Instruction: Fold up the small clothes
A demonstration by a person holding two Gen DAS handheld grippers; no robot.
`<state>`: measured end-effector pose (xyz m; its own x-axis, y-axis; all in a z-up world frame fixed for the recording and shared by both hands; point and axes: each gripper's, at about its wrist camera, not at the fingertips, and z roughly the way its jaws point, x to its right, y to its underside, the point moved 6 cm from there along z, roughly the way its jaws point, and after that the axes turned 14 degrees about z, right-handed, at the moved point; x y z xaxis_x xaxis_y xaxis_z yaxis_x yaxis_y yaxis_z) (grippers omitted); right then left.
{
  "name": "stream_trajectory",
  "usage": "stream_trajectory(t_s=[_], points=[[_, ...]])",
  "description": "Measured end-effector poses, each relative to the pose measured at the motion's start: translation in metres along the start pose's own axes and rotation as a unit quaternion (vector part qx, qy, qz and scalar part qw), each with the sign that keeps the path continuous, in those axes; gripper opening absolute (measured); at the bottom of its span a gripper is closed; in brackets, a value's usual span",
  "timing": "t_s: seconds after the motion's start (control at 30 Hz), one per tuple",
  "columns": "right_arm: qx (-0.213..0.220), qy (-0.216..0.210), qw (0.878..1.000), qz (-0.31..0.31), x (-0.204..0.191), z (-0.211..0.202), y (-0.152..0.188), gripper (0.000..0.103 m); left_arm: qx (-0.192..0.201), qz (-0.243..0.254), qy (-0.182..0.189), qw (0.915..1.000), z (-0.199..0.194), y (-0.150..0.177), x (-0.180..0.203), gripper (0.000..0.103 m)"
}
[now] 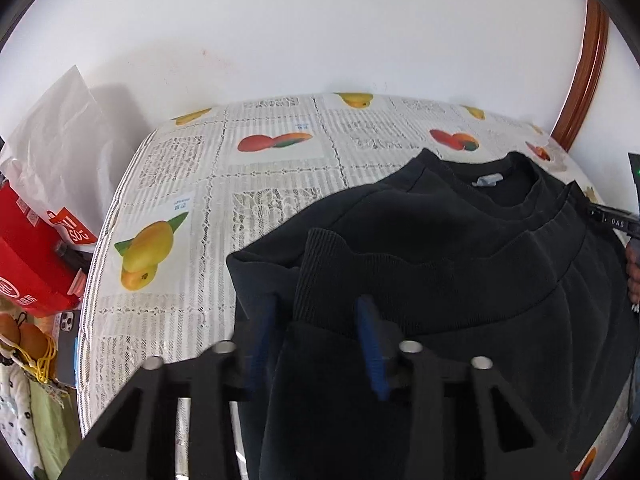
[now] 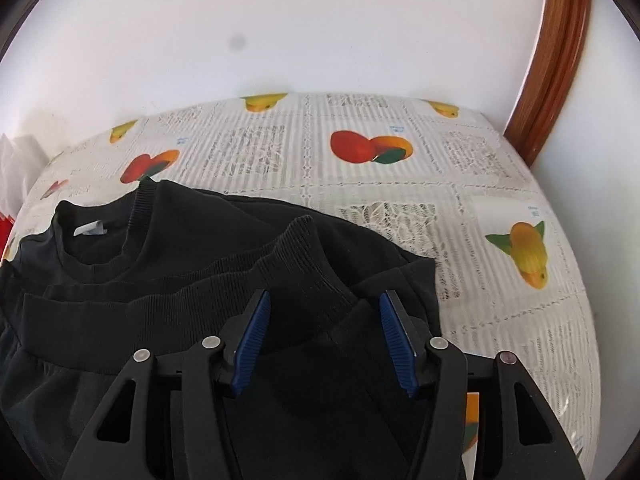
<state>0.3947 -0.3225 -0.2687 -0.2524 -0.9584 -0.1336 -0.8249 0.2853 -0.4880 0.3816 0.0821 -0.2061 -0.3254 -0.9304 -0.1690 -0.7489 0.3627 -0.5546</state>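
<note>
A black sweatshirt (image 1: 440, 280) (image 2: 160, 248) lies on the fruit-print tablecloth, its ribbed hem (image 1: 480, 256) (image 2: 120, 312) folded up to just below the collar (image 1: 504, 188) (image 2: 92, 248), where a white label shows. A ribbed cuff (image 1: 320, 264) (image 2: 304, 248) lies across each side of the fold. My left gripper (image 1: 316, 320) points down at the garment's left edge, jaws apart, with the cuff and a fold of cloth between the blue pads, which do not visibly press. My right gripper (image 2: 324, 312) stands open over the right edge, the cloth lying loose below it.
The tablecloth (image 1: 260, 184) (image 2: 400, 184) runs back to a white wall. A wooden frame (image 1: 588, 72) (image 2: 556, 60) stands at the right. Left of the table are a red bag (image 1: 28, 264), a white plastic bag (image 1: 52, 132) and a phone (image 1: 66, 352). A hand (image 1: 632, 276) shows at the right edge.
</note>
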Motion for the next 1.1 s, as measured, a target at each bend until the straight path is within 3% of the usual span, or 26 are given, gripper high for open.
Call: stream_trajectory(t_s=[0.03,0.07,0.13,0.27,0.33,0.4,0.57,0.77,0.87,0.93,1.1], points=[[0.001,-0.004,1.0,-0.005,-0.001,0.001,0.0,0.036,0.004,0.005,-0.017,0.9998,-0.003,0.0,0.0,0.02],[0.008,0.005,1.0,-0.014,-0.002,-0.001,0.0,0.028,0.011,0.011,-0.028,0.9995,-0.006,-0.001,0.0,0.015],[0.021,-0.013,0.999,-0.027,-0.004,-0.01,-0.002,0.015,0.026,0.011,-0.027,0.9992,-0.016,-0.003,-0.001,0.012],[0.113,-0.096,0.988,0.034,0.013,-0.063,-0.017,0.014,0.057,-0.025,0.0,0.9981,-0.028,-0.008,-0.01,0.012],[0.123,-0.106,0.985,0.057,0.022,-0.067,-0.019,0.014,0.061,-0.03,-0.004,0.9977,-0.024,-0.009,-0.012,0.012],[0.108,-0.084,0.989,0.06,0.028,-0.053,-0.018,0.014,0.057,-0.032,0.001,0.9978,-0.016,-0.01,-0.011,0.012],[0.031,-0.04,0.996,0.074,0.033,-0.004,-0.007,0.016,0.038,-0.028,-0.008,0.9988,0.004,-0.005,-0.008,0.012],[0.015,-0.034,0.997,0.07,0.032,-0.008,-0.001,0.026,0.024,-0.033,-0.007,0.9991,0.006,-0.002,-0.009,0.015],[0.021,-0.021,0.997,0.072,0.029,-0.025,0.005,0.036,0.026,-0.035,-0.006,0.999,-0.001,0.001,-0.007,0.018],[0.029,-0.03,0.997,0.065,0.023,-0.039,0.012,0.049,0.029,-0.035,-0.009,0.9989,-0.006,0.003,-0.007,0.021],[0.057,-0.014,0.998,0.027,0.023,-0.064,0.041,0.052,0.033,-0.04,-0.005,0.9986,-0.025,0.016,-0.004,0.029]])
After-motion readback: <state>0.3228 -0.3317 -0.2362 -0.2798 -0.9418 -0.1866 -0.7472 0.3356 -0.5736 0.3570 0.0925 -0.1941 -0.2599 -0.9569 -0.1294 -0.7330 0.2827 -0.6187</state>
